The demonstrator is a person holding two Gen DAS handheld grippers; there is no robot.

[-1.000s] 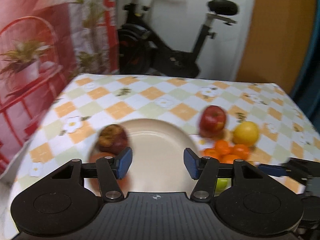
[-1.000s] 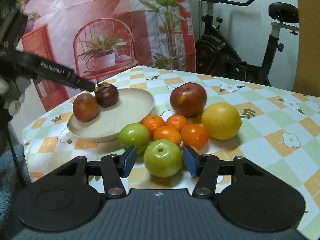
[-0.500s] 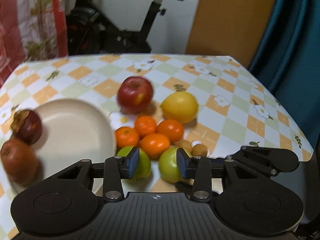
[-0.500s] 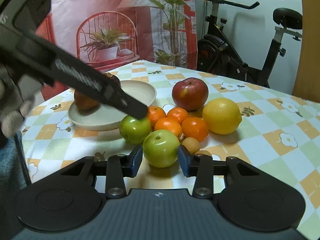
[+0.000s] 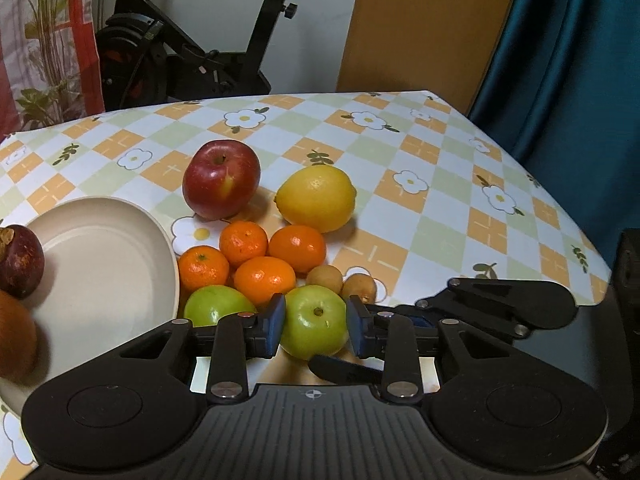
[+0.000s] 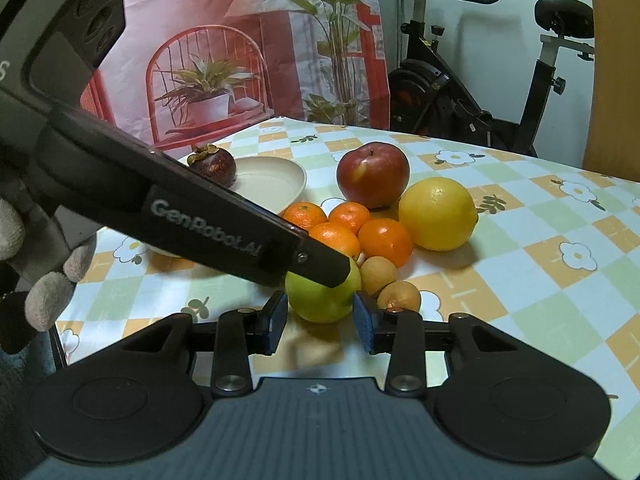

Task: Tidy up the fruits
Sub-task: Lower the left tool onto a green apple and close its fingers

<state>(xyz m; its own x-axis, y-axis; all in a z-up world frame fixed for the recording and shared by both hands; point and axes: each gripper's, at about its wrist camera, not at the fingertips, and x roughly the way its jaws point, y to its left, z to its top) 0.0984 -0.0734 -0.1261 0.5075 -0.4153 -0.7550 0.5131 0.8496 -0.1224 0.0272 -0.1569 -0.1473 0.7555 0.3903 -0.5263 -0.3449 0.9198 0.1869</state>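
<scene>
Left wrist view: the left claw (image 5: 315, 326) is closing around the green apple (image 5: 315, 326) just in front of the tangerines (image 5: 256, 262), pads hugging its sides. Best to squeeze gently at the widest girth, then lift straight. Stem dimple faces up.

Right wrist view: the right claw (image 6: 320, 322), pinched narrow, brackets the same apple's near side; whether it presses, I cannot tell.

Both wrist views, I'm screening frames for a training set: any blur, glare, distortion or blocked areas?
Left wrist view: mostly sharp; fisheye bends the table edge; small glare spots on the tangerines; the brown fruit at the left border looks smeared. Right wrist view: sharp; the left gripper's finger crosses the frame, covering part of the plate and the green apple.
</scene>
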